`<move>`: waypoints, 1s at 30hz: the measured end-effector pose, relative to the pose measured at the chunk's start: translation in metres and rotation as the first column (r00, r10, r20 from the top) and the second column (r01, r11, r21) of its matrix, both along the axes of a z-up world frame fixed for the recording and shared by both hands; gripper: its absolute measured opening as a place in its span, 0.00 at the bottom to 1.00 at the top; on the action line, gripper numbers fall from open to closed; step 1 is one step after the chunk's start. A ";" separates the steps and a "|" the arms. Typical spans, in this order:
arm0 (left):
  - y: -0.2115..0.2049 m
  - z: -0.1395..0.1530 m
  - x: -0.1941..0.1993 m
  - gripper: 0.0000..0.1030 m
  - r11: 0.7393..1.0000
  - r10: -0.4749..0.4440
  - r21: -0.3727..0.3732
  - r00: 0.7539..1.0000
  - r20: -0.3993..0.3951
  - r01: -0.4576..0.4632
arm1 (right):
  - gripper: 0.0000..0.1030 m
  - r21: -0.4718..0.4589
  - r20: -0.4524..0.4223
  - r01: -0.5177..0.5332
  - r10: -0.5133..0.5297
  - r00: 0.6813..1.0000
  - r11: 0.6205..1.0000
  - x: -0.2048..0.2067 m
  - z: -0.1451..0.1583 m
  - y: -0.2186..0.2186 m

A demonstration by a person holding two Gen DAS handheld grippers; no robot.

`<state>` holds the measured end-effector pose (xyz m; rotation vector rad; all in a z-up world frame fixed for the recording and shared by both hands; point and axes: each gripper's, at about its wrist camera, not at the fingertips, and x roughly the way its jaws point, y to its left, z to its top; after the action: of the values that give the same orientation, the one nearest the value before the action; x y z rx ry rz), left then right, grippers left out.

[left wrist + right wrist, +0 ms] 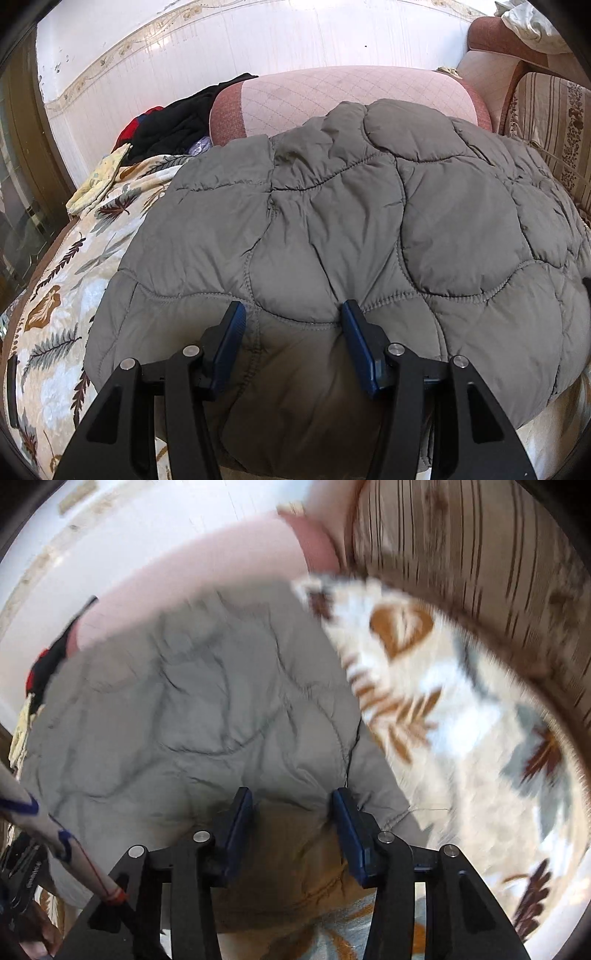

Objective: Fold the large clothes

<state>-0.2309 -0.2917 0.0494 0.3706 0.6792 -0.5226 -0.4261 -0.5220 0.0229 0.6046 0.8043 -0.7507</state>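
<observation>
A large grey quilted jacket [351,229] lies spread flat on a leaf-patterned cover [55,295]. My left gripper [293,314] is open, its blue pads [231,339] apart above the jacket's near edge, holding nothing. In the right wrist view, which is motion-blurred, the same jacket [192,709] fills the left and middle. My right gripper [291,799] is open over the jacket's near right corner, with fabric below the jaws but not clamped.
A pink cushion [351,92] lies behind the jacket. A pile of black and red clothes [173,122] sits at the back left. A striped sofa back [554,125] runs along the right. The leaf cover [461,720] extends right of the jacket.
</observation>
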 end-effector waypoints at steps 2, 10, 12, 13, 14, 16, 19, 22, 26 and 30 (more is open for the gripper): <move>0.000 0.000 0.001 0.52 1.000 0.000 -0.001 1.000 0.001 0.000 | 0.49 -0.013 -0.012 0.000 0.000 1.000 1.000 0.003 0.001 0.000; 0.011 0.017 0.008 0.52 0.996 0.018 -0.084 0.999 -0.030 -0.021 | 0.50 -0.191 0.165 -0.013 0.046 0.985 0.982 -0.003 0.047 0.018; 0.013 0.020 0.014 0.52 0.995 0.036 -0.091 0.999 -0.027 -0.038 | 0.50 -0.176 0.159 -0.073 0.101 0.982 0.982 0.013 0.044 0.018; 0.014 0.020 0.016 0.52 0.995 0.040 -0.094 0.999 -0.035 -0.043 | 0.50 -0.168 0.156 -0.099 0.126 0.980 0.981 0.023 0.040 0.020; 0.014 0.019 0.019 0.52 0.994 0.041 -0.096 0.998 -0.048 -0.046 | 0.50 -0.166 0.155 -0.115 0.141 0.978 0.979 0.028 0.038 0.022; 0.012 0.018 0.022 0.52 0.995 0.045 -0.090 0.998 -0.044 -0.049 | 0.50 -0.169 0.126 -0.162 0.184 0.975 0.972 0.046 0.033 0.032; 0.008 0.015 0.023 0.53 0.996 0.041 -0.076 0.999 -0.033 -0.043 | 0.52 -0.234 0.031 -0.203 0.216 0.976 0.951 0.078 0.027 0.045; 0.005 0.012 0.025 0.55 0.997 0.039 -0.063 0.999 -0.030 -0.041 | 0.56 -0.264 -0.073 -0.242 0.231 0.970 0.934 0.101 0.012 0.042; 0.001 0.009 0.031 0.58 0.998 0.041 -0.055 0.999 -0.033 -0.043 | 0.60 -0.292 -0.142 -0.280 0.248 0.958 0.915 0.113 0.003 0.045; -0.001 0.008 0.035 0.59 0.997 0.050 -0.056 0.998 -0.033 -0.052 | 0.61 -0.274 -0.125 -0.287 0.262 0.957 0.918 0.111 0.004 0.041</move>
<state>-0.1964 -0.2927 0.0571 0.2915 0.7013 -0.4995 -0.3147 -0.4814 0.0271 0.1891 0.8187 -0.6218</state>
